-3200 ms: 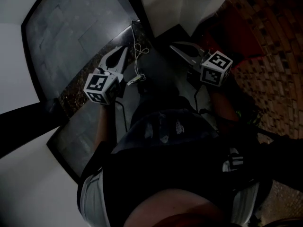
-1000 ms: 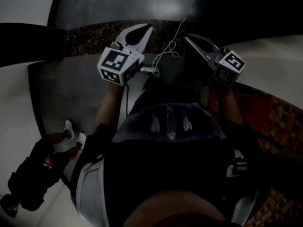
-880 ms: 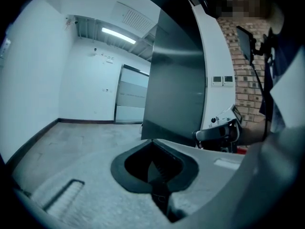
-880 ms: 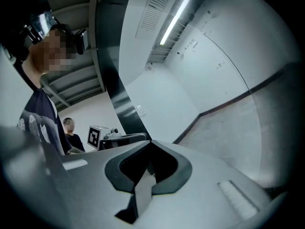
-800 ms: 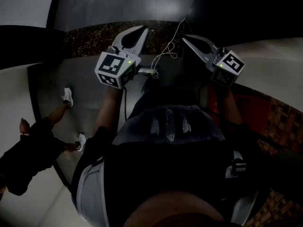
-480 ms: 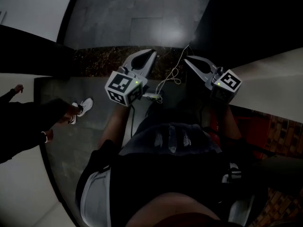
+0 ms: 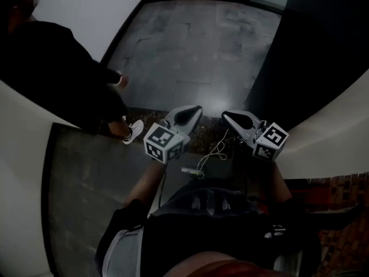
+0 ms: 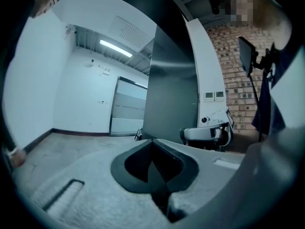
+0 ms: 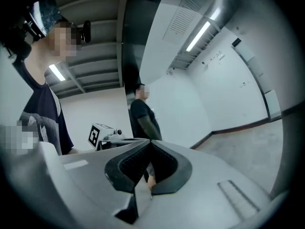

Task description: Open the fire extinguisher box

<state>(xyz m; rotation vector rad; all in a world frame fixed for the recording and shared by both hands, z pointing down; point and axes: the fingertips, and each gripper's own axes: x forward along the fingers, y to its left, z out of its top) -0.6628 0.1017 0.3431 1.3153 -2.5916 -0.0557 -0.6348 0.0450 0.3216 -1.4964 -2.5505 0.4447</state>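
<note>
Bystander (image 7: 57,74) in dark clothes stood upper left of the head view, 1 white sneaker (image 7: 135,130) showing just below. Grey tiled floor (image 7: 196,45) filled top centre. Thin white cable (image 7: 214,152) dangled at centre. Brick wall (image 7: 340,195) sat lower right. Left gripper view: ceiling strip light (image 8: 116,48) upper left, frosted panel (image 8: 127,109) left of centre, 2 small wall plates (image 8: 208,96) right of centre.

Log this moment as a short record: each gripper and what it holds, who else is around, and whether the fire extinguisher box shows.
left gripper: shut, nothing between the jaws
right gripper: shut, nothing between the jaws
bystander: dark clothes, white shoe, ahead and to the left of the grippers
tiled floor: grey, ahead of both grippers
brick wall: at the person's right
fire extinguisher box: in no view
</note>
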